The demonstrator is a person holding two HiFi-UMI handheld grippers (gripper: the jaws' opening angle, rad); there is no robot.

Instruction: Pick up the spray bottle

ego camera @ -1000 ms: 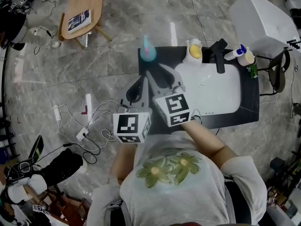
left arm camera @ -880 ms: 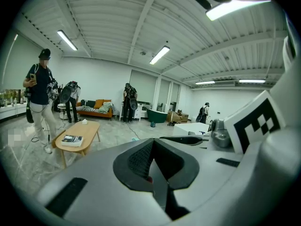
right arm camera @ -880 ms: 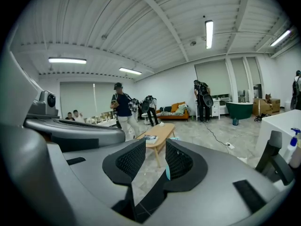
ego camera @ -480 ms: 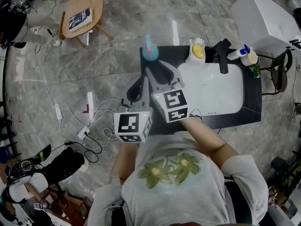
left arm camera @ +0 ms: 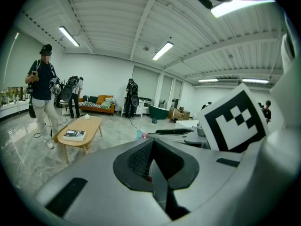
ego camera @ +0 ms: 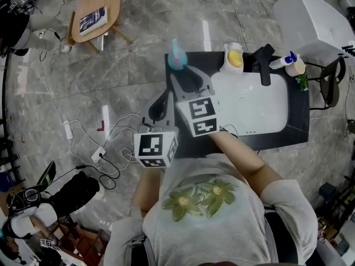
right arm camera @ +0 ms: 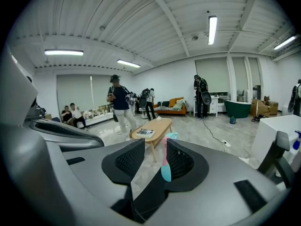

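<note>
The spray bottle point(ego camera: 176, 56) is teal with a pink top and stands upright on the back left corner of the black counter point(ego camera: 294, 131). My right gripper point(ego camera: 186, 74) reaches toward it over the counter's left part, its tips just short of the bottle. In the right gripper view the bottle point(right arm camera: 166, 165) shows through the gap of my open right gripper point(right arm camera: 156, 148), beyond the tips. My left gripper point(ego camera: 165, 95) hangs left of the counter over the floor, jaws together and empty. In the left gripper view point(left arm camera: 153, 143) the bottle point(left arm camera: 139, 134) is small and far ahead.
A white sink basin point(ego camera: 252, 110) fills the counter's middle, with a yellow-and-white dispenser point(ego camera: 234, 59), a black faucet point(ego camera: 262, 61) and a white bottle with a blue cap point(ego camera: 280, 62) along the back. Cables and a power strip point(ego camera: 97, 157) lie on the floor. People stand near a wooden table point(ego camera: 101, 4).
My right gripper has moved forward and a little left, closer to the spray bottle. The left gripper has stayed about where it was.
</note>
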